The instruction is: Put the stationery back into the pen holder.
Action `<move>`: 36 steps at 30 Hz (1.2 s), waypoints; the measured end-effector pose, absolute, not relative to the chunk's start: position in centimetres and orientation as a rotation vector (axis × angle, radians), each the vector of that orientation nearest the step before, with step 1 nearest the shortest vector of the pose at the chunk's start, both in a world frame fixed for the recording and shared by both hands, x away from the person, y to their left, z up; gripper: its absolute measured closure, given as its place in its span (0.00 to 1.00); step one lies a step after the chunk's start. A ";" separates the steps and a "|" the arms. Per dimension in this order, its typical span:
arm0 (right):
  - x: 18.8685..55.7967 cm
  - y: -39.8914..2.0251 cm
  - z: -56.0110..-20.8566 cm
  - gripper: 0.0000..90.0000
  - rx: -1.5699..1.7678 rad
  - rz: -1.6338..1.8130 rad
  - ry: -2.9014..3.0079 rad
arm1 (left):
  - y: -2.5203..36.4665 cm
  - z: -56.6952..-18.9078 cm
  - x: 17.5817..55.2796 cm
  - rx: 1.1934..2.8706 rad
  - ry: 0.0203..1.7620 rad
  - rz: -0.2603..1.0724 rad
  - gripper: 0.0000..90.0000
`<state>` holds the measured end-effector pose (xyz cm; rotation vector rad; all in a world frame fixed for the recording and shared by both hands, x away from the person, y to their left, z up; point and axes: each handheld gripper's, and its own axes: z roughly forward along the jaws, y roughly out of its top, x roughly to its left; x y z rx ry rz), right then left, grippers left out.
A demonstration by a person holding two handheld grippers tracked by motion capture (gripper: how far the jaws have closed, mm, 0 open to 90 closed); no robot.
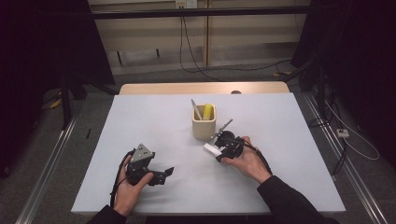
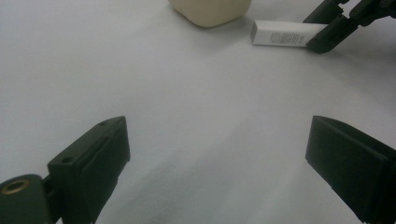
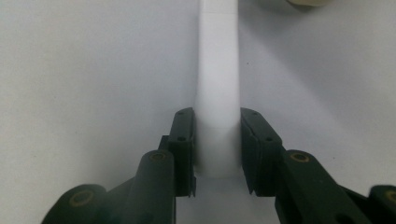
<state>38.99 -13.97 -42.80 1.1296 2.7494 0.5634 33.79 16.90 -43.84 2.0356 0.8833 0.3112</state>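
Observation:
A long white box (image 3: 218,70) lies on the white table (image 1: 154,121), pointing toward a beige cup (image 1: 204,126). My right gripper (image 3: 217,144) is shut on the near end of the box, its pads pressed against both long sides. From above, the box (image 1: 211,150) juts left out of the right gripper (image 1: 218,151). My left gripper (image 1: 166,173) rests low at the front left, open, with bare table between its jaws (image 2: 217,154). It looks toward the box (image 2: 285,33) and the cup (image 2: 210,11).
The cup holds a yellow item (image 1: 208,112) and a grey pen (image 1: 196,109). A wooden strip (image 1: 201,87) runs along the table's far edge. Dark stands and cables flank the table on the floor.

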 end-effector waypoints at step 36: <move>37.2 -17.4 -40.3 0.76 0.965 0.867 2.806 | 16.4 -43.0 33.7 2.032 0.824 0.319 0.07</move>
